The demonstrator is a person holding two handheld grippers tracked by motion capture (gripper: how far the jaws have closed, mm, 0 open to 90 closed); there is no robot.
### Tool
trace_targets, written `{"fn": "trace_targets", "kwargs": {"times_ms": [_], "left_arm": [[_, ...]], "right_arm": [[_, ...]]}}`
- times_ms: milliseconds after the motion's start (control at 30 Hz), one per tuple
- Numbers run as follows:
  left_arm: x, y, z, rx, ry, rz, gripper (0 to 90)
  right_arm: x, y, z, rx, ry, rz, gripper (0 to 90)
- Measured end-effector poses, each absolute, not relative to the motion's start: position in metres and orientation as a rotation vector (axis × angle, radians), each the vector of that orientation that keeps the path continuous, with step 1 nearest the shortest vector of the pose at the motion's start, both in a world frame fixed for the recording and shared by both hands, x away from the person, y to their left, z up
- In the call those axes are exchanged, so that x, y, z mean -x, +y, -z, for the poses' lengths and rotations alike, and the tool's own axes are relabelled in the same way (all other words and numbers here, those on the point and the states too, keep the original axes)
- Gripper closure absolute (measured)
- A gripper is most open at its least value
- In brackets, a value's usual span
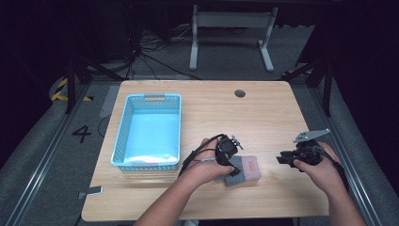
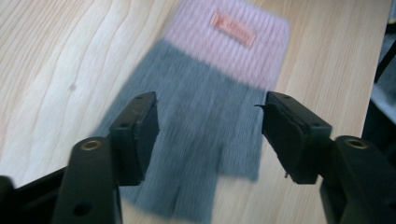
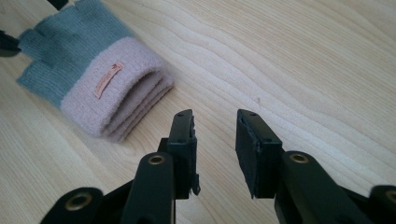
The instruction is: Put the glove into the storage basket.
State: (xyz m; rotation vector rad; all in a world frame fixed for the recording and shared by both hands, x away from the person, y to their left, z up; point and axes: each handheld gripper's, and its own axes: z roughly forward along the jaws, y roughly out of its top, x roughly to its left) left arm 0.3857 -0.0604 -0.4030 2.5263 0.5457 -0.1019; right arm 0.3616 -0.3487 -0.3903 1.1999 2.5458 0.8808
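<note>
Left gripper view: jaws apart above the grey-and-pink glove (image 2: 205, 116) (flat on the table (image 1: 263, 113), right of the blue basket (image 1: 147, 132)), right gripper (image 3: 215, 135) parted on nothing nearby; apparently about to grasp, so lower, then close on the knit.

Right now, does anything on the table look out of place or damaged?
Nothing stands out. The knitted glove lies flat on the table, apparently whole, and the blue basket sits square beside it.
</note>
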Motion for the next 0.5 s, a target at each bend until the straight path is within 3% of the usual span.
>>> {"fn": "trace_targets", "kwargs": {"times_ms": [367,500], "left_arm": [[-0.387,-0.07,0.422,-2.555,0.539,-0.005,22.7],[-0.386,-0.075,0.428,-2.602,0.532,-0.03,22.3]], "right_arm": [[-0.364,-0.353,0.396,-1.209,2.568,-0.91,65.4],[-0.363,-0.354,0.395,-1.215,2.557,-0.931,65.0]]}}
